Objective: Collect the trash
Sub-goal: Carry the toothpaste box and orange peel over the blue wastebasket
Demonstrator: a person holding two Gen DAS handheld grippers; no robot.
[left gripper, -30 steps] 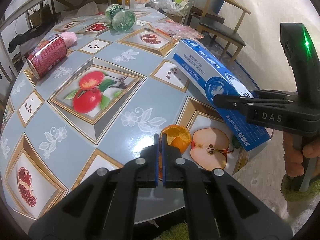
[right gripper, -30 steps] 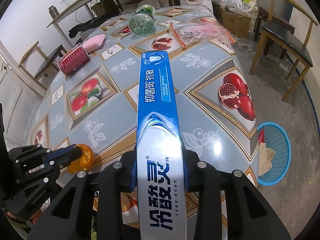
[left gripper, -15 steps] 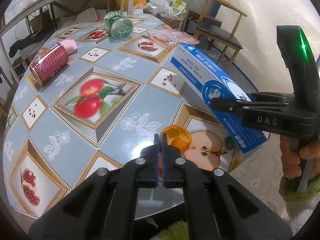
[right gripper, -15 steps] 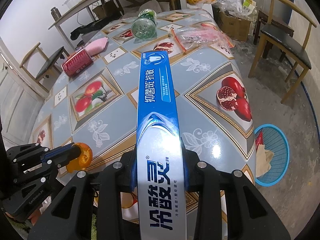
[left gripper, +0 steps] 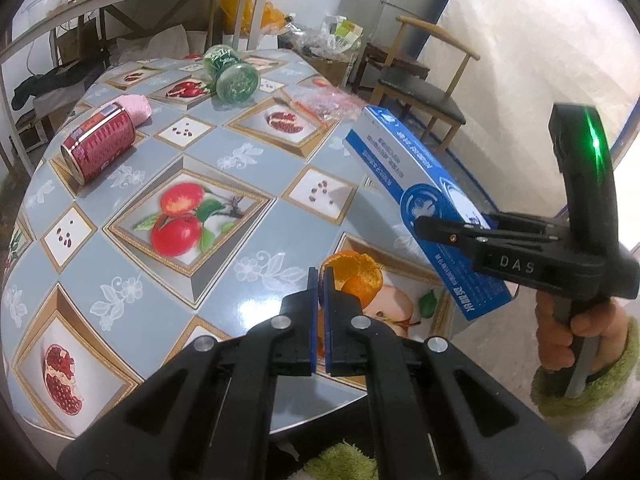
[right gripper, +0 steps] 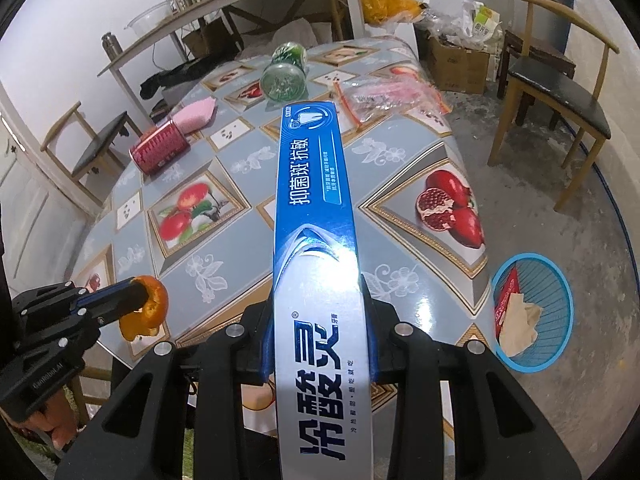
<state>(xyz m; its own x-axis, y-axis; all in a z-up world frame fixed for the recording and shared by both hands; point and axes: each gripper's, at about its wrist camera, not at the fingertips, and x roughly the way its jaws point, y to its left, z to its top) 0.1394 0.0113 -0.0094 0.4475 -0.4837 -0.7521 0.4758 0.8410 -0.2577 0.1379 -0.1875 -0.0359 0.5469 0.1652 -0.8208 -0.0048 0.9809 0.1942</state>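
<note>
My left gripper (left gripper: 319, 280) pinches limp orange peel (left gripper: 357, 275) above the table (left gripper: 256, 216) edge; my right gripper (right gripper: 318, 300) clamps 1 light, crushable toothpaste box (right gripper: 314, 216) near its end, so I squeeze gently.

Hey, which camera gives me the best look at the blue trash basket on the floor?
The right wrist view. It shows the blue basket on the floor beside the table, seen from above, with crumpled paper and a red wrapper inside. The left wrist view does not show the basket at all.
</note>
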